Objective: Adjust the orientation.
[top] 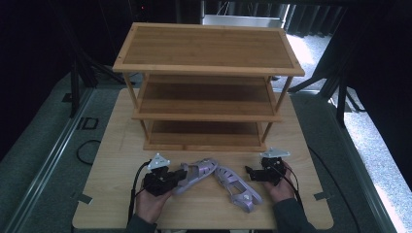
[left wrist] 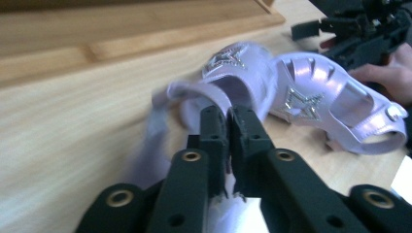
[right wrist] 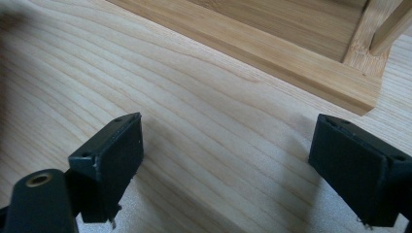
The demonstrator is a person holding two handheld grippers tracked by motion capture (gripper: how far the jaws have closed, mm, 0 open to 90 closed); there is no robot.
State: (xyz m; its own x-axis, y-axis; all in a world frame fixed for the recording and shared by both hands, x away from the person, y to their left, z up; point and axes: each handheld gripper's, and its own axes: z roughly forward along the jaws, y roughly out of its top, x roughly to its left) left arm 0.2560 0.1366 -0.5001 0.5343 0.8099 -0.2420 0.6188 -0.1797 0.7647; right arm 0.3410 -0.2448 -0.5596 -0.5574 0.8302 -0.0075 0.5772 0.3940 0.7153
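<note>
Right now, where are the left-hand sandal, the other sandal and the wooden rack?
left-hand sandal (top: 197,173), high view, on its strappy upper.
other sandal (top: 238,187), high view, mid-length of the shoe.
wooden rack (top: 206,46), high view, on its top shelf board.

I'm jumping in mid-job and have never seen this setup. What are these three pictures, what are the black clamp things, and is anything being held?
There is no robot arm: a person holds a two-jaw black gripper in each hand. The high view looks down on a wooden table with a three-tier wooden shelf rack and two lilac sandals in front of it. The other two pictures come from cameras riding on each gripper, looking along its jaws. The left gripper has its jaws closed on the strap of the left sandal. The right sandal lies free on the table. The right gripper is open, jaws wide apart over bare table near the rack's bottom corner.
</note>
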